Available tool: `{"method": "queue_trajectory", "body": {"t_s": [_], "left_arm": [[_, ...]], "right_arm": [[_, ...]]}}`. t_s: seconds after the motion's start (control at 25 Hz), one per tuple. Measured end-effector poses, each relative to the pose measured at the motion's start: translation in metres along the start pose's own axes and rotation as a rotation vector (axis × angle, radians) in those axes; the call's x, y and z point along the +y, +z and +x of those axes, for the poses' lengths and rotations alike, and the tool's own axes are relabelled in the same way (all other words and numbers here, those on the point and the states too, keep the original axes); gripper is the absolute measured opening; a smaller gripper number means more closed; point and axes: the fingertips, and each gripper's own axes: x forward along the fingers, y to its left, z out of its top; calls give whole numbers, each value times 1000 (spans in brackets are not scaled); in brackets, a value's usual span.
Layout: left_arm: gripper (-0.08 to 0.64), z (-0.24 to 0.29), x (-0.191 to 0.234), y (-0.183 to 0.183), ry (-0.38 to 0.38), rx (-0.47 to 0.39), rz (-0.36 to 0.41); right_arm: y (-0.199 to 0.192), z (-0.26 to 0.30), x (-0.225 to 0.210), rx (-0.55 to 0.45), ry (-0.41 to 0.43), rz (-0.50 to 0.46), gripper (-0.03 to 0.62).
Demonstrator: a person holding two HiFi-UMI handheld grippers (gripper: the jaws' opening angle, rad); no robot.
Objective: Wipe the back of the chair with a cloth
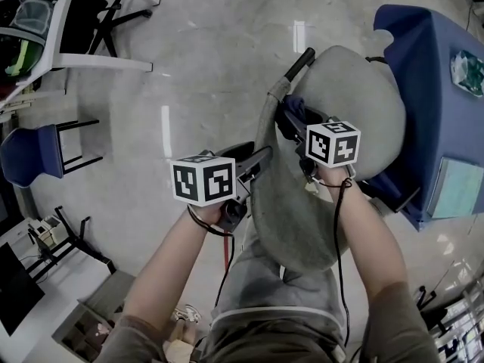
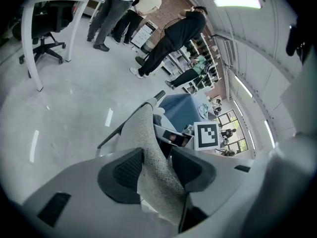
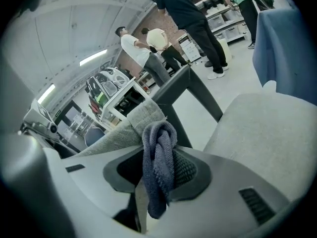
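A grey fabric chair stands below me, its seat (image 1: pixel 359 100) to the right and its thin back (image 1: pixel 281 195) edge-on. My left gripper (image 1: pixel 261 157) is shut on the chair back (image 2: pixel 148 148), whose fabric edge runs between the jaws. My right gripper (image 1: pixel 293 121) is shut on a blue-grey cloth (image 1: pixel 297 108), held at the seat side of the back near its top. In the right gripper view the bunched cloth (image 3: pixel 158 165) hangs between the pads, with the chair back (image 3: pixel 124 128) just behind it and the seat (image 3: pixel 267 128) to the right.
A table under a blue cover (image 1: pixel 435 89) stands right of the chair. A blue chair (image 1: pixel 30 153) and a white desk (image 1: pixel 76 29) are at the left. Several people (image 2: pixel 173 38) stand farther off beside shelves, past an office chair (image 2: pixel 47 24).
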Motion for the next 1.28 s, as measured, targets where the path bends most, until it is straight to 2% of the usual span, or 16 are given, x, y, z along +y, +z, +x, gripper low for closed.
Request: {"method": "queue_trajectory", "body": {"t_s": [0.12,0.24,0.52,0.68,0.8,0.92,1.0,1.08,1.16,1.24,1.28], "left_arm": [[199,2,0,-1,-3,3,4],[198,2,0,-1,-10,2,0],[195,3,1,-2,-13,11,13],[195,3,1,-2,-14,5,12],[195,3,1,-2,-15,14,16],[193,5,0,-1,-10,25,32],[192,4,0,-1,-10,23,31],[190,3,0,-2,-6,17,19],[187,3,1,-2,-4,11,14],[187,4,2,-1,-2,12,19],[187,4,2,-1,-1,14,21]], "right_arm": [[-13,5,6,3,34,55,132],[-39,2,20,72,91,84,124],[-114,-38,38,345,199,18,121],[-167,-84,30,577,242,-99,121],[-201,-134,17,792,221,-257,117],[-220,-184,-8,954,164,-353,117],[-229,-219,-38,1085,78,-454,117],[-230,-253,-77,1205,-47,-552,117],[-225,-268,-100,1235,-125,-523,115],[-226,-261,-94,1219,-90,-474,114],[-229,-256,-90,1227,-65,-492,114]]}}
